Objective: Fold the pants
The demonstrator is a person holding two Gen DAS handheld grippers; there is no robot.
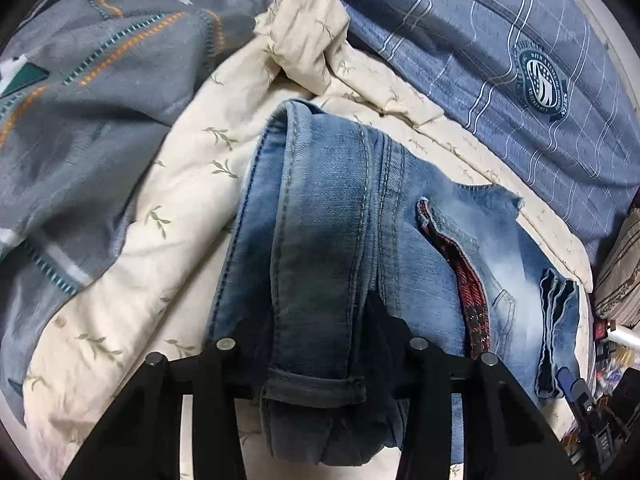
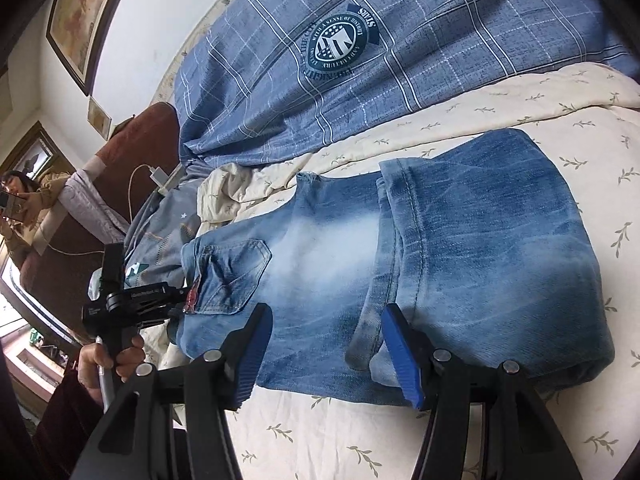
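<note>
Denim pants, judged heavy, limp and best gripped at thick hems, are lying part-folded on the bed, being clamped by left gripper; right gripper jaws are standing apart.

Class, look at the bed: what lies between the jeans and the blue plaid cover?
A strip of cream leaf-print quilt separates the jeans from the plaid cover, clearest in the right wrist view.
</note>
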